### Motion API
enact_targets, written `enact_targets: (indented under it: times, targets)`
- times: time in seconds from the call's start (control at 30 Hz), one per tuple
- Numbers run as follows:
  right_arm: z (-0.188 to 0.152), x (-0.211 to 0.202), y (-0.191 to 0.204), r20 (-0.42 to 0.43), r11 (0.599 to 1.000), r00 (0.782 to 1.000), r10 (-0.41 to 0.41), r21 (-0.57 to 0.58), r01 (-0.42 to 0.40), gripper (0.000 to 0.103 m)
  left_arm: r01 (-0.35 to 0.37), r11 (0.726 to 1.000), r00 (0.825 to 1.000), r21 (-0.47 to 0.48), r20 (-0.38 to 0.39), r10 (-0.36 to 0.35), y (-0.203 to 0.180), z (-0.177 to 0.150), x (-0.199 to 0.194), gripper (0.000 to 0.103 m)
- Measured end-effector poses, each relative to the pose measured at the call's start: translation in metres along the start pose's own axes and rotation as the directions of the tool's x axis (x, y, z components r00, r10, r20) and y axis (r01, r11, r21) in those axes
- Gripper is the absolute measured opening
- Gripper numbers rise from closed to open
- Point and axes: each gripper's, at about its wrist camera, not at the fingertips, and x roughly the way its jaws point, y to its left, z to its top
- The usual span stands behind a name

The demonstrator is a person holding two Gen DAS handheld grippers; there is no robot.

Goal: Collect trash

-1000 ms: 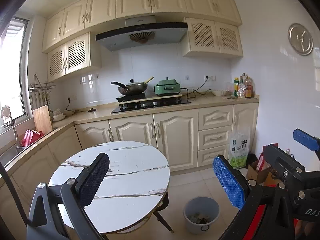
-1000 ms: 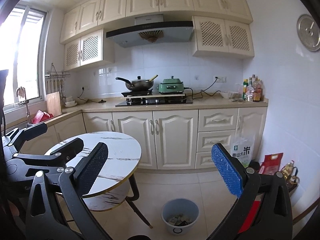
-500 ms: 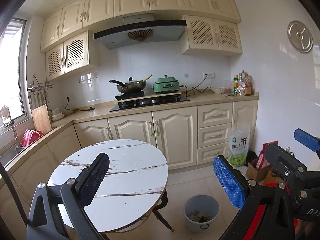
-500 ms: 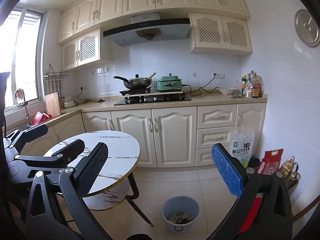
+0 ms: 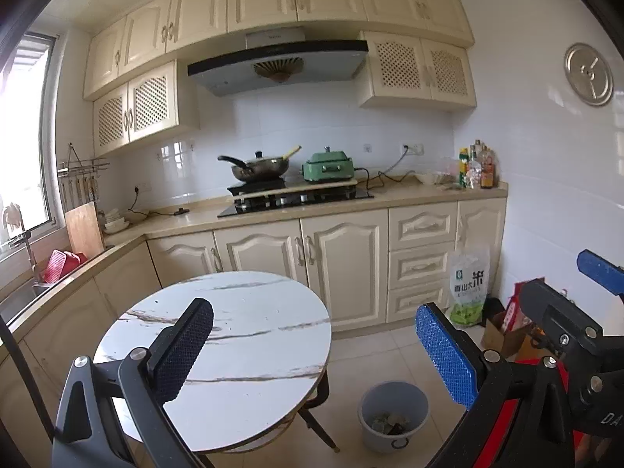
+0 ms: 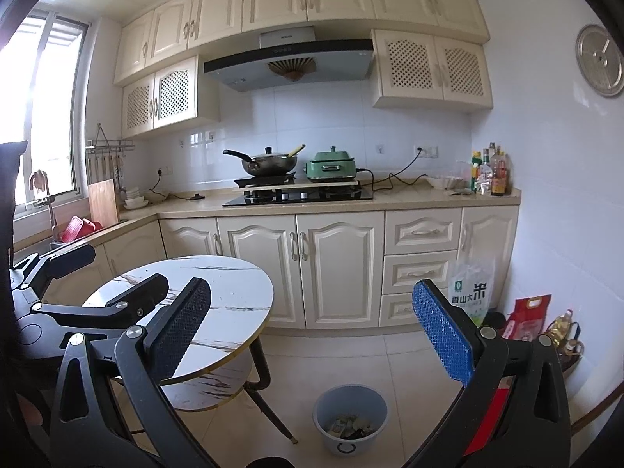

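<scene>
Both grippers, left gripper [image 5: 314, 351] and right gripper [image 6: 312, 335], gape empty; far right, a rice bag [image 6: 470, 292] reads "米"; grey trash bin [image 6: 350, 417] on floor.

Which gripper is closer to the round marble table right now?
Left. The left gripper hangs over the round marble table's top; the right gripper is off its right edge, above the bin.

A small grey plastic bin [image 6: 350, 417] stands upright and open on the pale tiled floor [image 6: 343, 355], just beside the round desk's dark leg, holding a shallow, jumbled heap of crumpled trash [image 6: 351, 428] at its bottom.
</scene>
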Motion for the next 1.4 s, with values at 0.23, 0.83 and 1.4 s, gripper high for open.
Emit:
enact_targets:
  times: [0.23, 0.83, 1.4]
  targets:
    - [-0.001, -0.002, 0.001, 0.007, 1.0, 1.0, -0.001, -0.004, 0.001, 0.103, 0.004, 1.0, 1.0, -0.018, 0.031, -0.003, -0.001, -0.009, 0.0, 0.102]
    - [0.0, -0.007, 0.009, 0.051, 0.998, 0.998, -0.034, -0.043, 0.036, 0.103, -0.005, 0.999, 0.998, -0.039, 0.061, 0.007, -0.007, -0.031, -0.004, 0.102]
    - [-0.002, -0.007, 0.012, 0.048, 0.999, 0.998, -0.034, -0.04, 0.036, 0.103, -0.01, 0.999, 0.997, -0.031, 0.07, 0.012, -0.006, -0.039, -0.002, 0.102]
